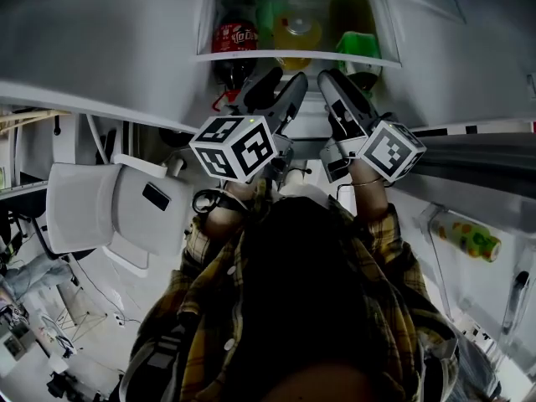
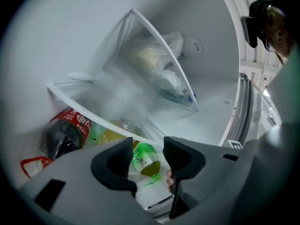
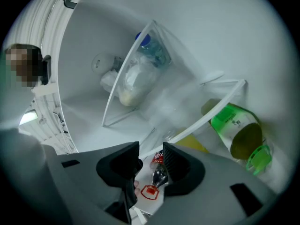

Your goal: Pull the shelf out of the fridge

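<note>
Both grippers are at the fridge opening, side by side, just short of the front strip of the shelf. The shelf looks fully seated, so nothing is pulled yet. Left gripper has its jaws apart with nothing clamped; I only see the green bottle through the gap. Right gripper is the same, jaws apart, and the cola bottle shows beyond them untouched. The strip runs just past both sets of tips, so I judge this as the approach-to-grasp step. To do it well I'd bring each pair of jaws squarely over the strip, one pad above and one below, well apart across its width, and close on both before any pull. Then I'd draw straight back, both hands at the same rate, keeping the shelf level so it doesn't rack in its guides. I can't tell whether the bottles lie on this shelf or under it, so I'd go slowly in case they roll. The jaws should stay off the bottle necks.
</note>
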